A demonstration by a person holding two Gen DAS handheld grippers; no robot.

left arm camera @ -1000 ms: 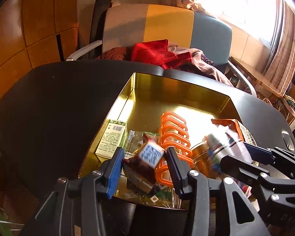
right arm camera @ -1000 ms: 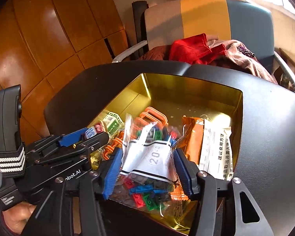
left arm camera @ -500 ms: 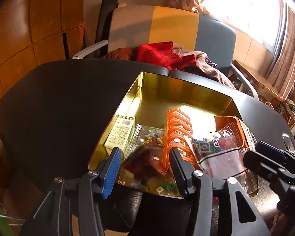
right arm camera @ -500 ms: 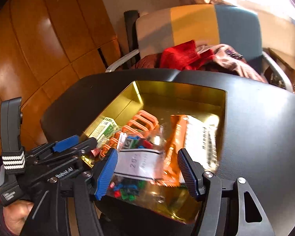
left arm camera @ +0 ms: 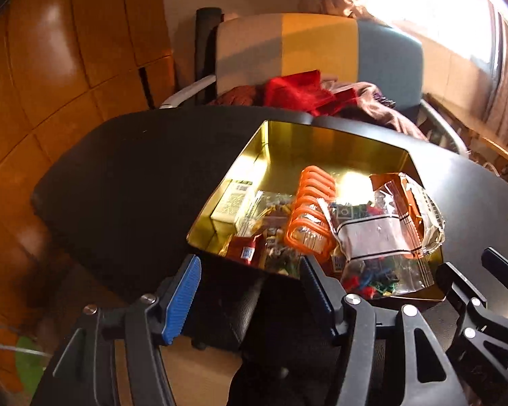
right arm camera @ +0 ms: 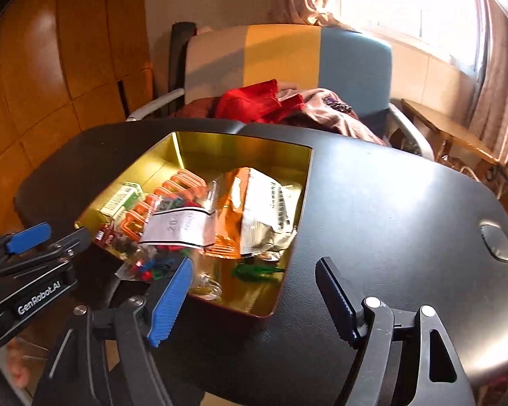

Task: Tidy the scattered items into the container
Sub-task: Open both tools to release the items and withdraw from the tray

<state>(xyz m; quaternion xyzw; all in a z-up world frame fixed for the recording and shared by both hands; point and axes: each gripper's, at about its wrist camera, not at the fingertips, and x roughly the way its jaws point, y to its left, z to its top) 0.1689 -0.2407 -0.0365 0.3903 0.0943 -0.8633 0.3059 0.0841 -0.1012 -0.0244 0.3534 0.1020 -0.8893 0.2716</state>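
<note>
The black worktop (right arm camera: 389, 209) is the biggest thing here. Behind it stands a chair (right arm camera: 288, 57) with white, yellow and blue stripes, and red cloth (right arm camera: 250, 103) lies piled on its seat.

On the worktop sits the gold tin box (right arm camera: 244, 145), and everything below is placed by that box. Inside it, on the right, lies an orange and white snack packet (right arm camera: 264, 209). In the middle lies a clear bag of small toy bricks (left arm camera: 372, 240) with a white label. Just left of the bag is an orange plastic rack (left arm camera: 310, 216). In the left part of the box lies a small green and white carton (right arm camera: 122, 199). A little red wrapper (left arm camera: 242, 248) rests at the box's near left edge.

The left gripper (left arm camera: 250, 299) hangs just in front of the box's near wall, pointing at it. Its jaws are wide apart and hold nothing.

The right gripper (right arm camera: 252, 304) hangs by the box's near right corner, over the worktop. Its jaws are also wide apart and hold nothing.
</note>
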